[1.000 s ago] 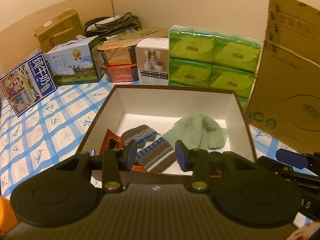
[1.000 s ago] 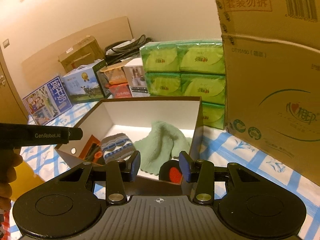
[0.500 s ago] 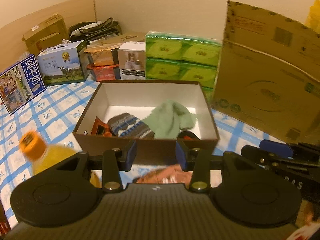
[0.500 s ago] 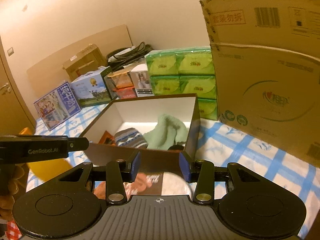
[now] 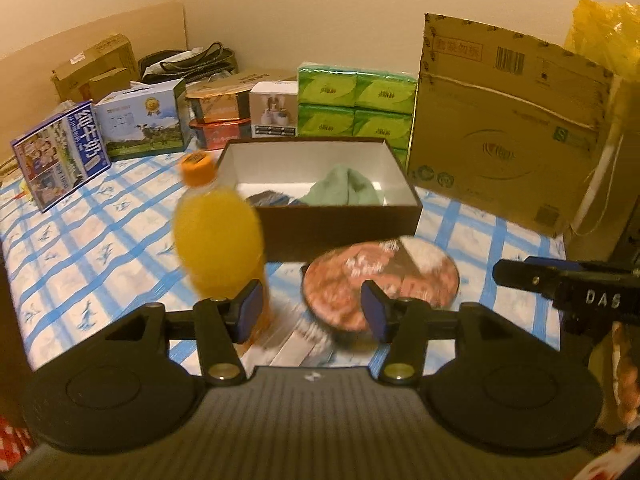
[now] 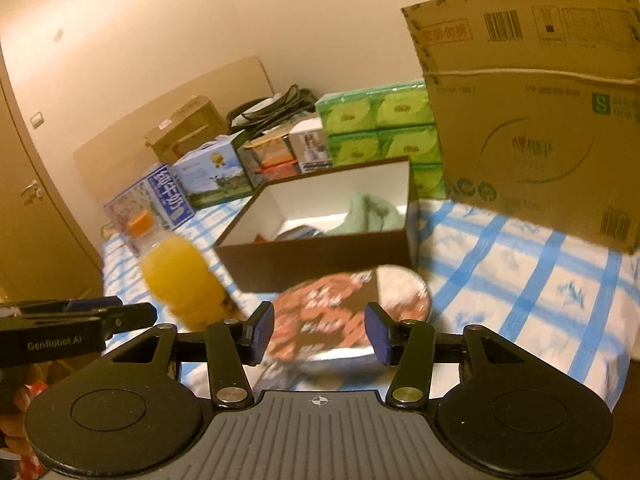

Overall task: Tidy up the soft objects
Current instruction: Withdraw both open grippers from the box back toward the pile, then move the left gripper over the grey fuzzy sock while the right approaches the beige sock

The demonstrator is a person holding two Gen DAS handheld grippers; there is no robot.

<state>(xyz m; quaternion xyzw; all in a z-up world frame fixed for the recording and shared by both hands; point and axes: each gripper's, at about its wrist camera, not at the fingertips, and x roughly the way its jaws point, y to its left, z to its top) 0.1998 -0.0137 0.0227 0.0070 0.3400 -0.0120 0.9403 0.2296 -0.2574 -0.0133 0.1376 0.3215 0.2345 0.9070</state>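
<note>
A brown box with a white inside (image 5: 340, 222) (image 6: 320, 256) stands on the checked cloth. In it lie a mint green fleece item (image 5: 344, 190) (image 6: 372, 214) and a dark striped knit item (image 5: 268, 199) (image 6: 298, 233), partly hidden by the box wall. My left gripper (image 5: 311, 312) is open and empty, well in front of the box. My right gripper (image 6: 319, 333) is open and empty, also in front of the box; it shows in the left wrist view (image 5: 560, 284) at the right. The left gripper shows in the right wrist view (image 6: 80, 320) at the left.
An orange juice bottle (image 5: 218, 232) (image 6: 180, 276) and a round food bowl with a printed lid (image 5: 380, 280) (image 6: 352, 304) stand in front of the box. Green tissue packs (image 5: 356, 104), milk cartons (image 5: 60, 156) and a large cardboard box (image 5: 508, 128) line the back.
Both grippers have pulled back and away from the box, staying open. The bottle and the round bowl have come into view in front of the box.
</note>
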